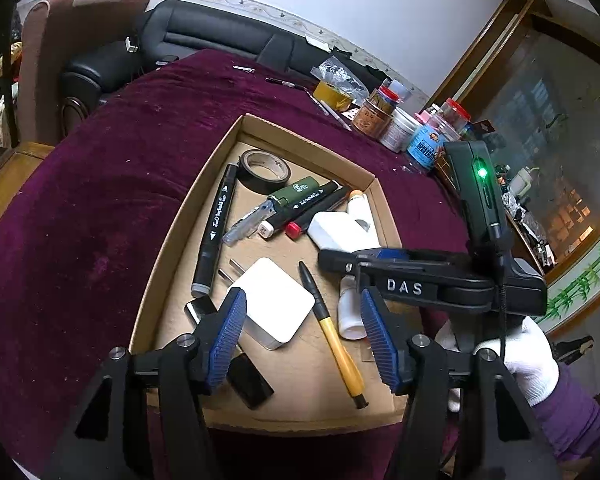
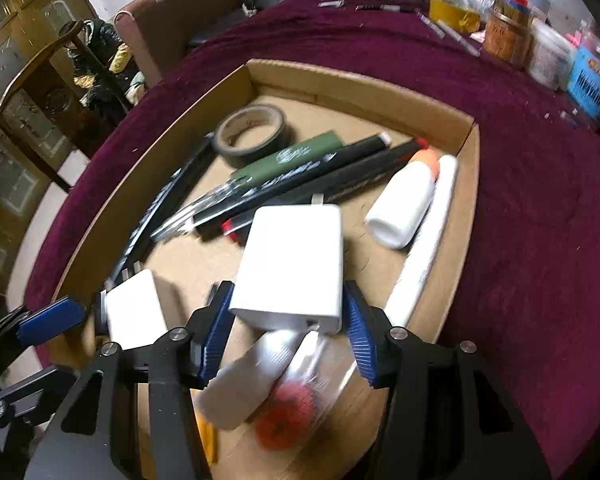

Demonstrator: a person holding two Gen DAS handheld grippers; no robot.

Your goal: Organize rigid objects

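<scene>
A shallow cardboard tray [image 1: 204, 184] on the maroon tablecloth holds markers, a black tape roll [image 1: 263, 170], a green lighter [image 1: 294, 193], white bottles, a yellow pen [image 1: 336, 336] and white chargers. My left gripper [image 1: 302, 316] is open above the tray's near end, over a square white charger [image 1: 274, 304]. My right gripper [image 2: 286, 312] hovers in the tray with its blue pads either side of a flat white power adapter [image 2: 294, 264]; whether they grip it I cannot tell. It shows from the side in the left wrist view [image 1: 340, 262].
Jars and bottles [image 1: 404, 128] and a yellow tape roll [image 1: 332, 94] stand at the table's far right edge. Loose pens [image 1: 332, 110] lie on the cloth behind the tray. A black sofa [image 1: 204, 36] and a brown chair [image 1: 60, 48] stand beyond the table.
</scene>
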